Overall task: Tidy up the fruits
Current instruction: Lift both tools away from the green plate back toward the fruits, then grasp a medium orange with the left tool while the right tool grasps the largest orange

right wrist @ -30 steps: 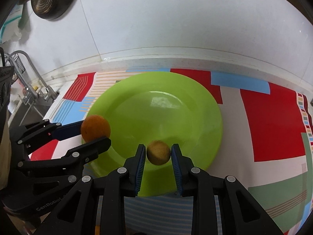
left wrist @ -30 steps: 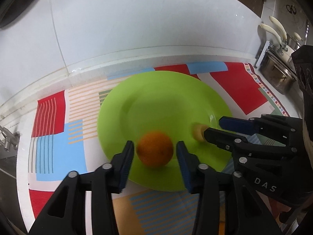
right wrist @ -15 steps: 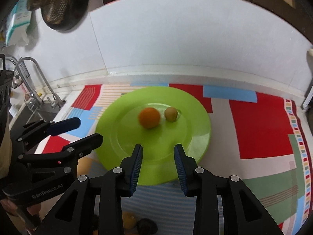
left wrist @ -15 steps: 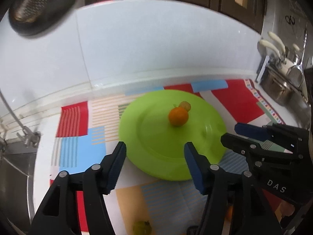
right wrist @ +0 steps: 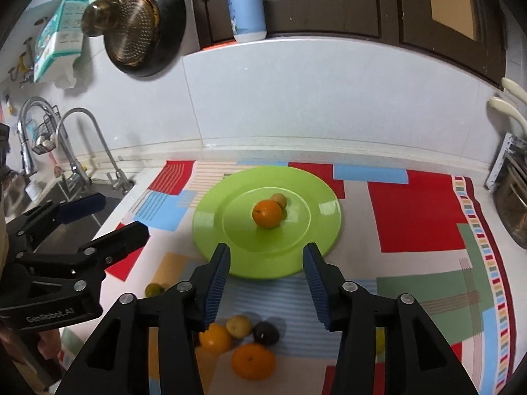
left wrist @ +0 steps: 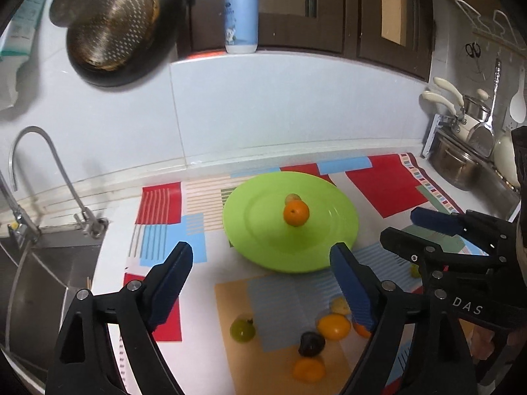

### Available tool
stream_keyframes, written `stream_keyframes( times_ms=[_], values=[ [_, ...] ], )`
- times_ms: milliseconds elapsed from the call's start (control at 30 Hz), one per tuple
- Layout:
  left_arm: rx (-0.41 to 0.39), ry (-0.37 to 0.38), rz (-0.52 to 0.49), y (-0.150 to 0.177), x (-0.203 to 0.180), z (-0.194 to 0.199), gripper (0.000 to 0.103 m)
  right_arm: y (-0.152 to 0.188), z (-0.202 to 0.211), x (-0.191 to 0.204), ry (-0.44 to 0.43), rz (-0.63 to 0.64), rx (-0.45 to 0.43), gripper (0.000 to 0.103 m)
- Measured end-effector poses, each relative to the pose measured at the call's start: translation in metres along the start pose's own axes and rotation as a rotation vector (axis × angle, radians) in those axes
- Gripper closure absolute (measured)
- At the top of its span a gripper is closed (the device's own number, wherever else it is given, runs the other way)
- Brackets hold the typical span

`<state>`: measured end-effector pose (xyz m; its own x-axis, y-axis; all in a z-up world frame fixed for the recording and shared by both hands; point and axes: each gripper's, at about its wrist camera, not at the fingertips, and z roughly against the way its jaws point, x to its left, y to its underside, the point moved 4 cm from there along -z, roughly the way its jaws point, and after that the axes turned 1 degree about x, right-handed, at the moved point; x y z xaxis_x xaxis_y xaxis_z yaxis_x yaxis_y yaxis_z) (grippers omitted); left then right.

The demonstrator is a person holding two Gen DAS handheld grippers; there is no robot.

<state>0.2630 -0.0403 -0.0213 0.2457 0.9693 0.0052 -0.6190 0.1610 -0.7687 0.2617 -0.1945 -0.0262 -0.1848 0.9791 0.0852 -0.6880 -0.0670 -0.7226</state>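
Both fruits dropped: round orange (left wrist: 296, 213) & small tan fruit (right wrist: 279, 199) now mid lime-green plate (left wrist: 336, 230). My left gripper (left wrist: 260, 278) & right gripper (right wrist: 266, 278) pulled back, jaws just opened, empty. Loose fruit near desk's front edge next.

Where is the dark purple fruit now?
The dark purple fruit lies on the patterned mat, in front of the green plate. In the right wrist view it is near the bottom, between a small yellowish fruit and a large orange.
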Motion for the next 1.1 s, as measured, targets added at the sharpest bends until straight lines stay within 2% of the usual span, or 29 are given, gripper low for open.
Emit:
stream_keyframes(
  times_ms=[233, 333, 733, 1100],
  values=[
    [-0.025, -0.017, 0.011, 0.016, -0.002, 0.027, 0.015, 0.015, 0.025, 0.009, 0.008, 0.026, -0.027, 0.047],
    [-0.032, -0.02, 0.007, 0.024, -0.005, 0.037, 0.015, 0.024, 0.033, 0.015, 0.011, 0.042, -0.039, 0.042],
    [-0.06, -0.054, -0.026, 0.057, -0.015, 0.06, 0.015, 0.056, 0.055, 0.03, 0.011, 0.119, -0.066, 0.042],
    [-0.046, -0.059, -0.058, 0.084, -0.024, 0.052, 0.016, 0.085, 0.047, 0.036, -0.002, 0.191, -0.007, 0.042]
  ],
)
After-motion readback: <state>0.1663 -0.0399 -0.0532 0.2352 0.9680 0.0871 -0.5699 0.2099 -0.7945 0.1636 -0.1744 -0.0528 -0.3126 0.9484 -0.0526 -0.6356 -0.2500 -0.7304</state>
